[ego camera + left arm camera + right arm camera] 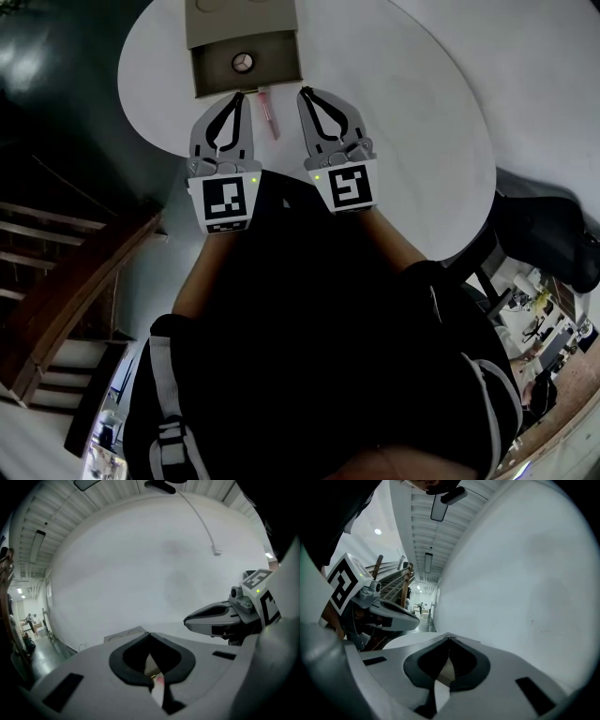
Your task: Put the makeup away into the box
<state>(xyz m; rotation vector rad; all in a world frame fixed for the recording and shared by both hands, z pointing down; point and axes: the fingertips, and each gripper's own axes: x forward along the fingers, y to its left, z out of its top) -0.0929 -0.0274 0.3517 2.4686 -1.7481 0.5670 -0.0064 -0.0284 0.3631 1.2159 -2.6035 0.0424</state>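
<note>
Nearest the person, the left gripper and right gripper hover side by side over the white table. Each has its jaws pressed together on nothing, as each gripper's own view shows. Between them lies a pink tube, probably a lip product. Its long axis runs away from the person toward the box, and it sits just beside the left gripper's tips, so that hand looks better placed. Beyond it the open tan box already holds a round compact. No brand or label is readable; the only print is the square markers on the gripper cubes.
</note>
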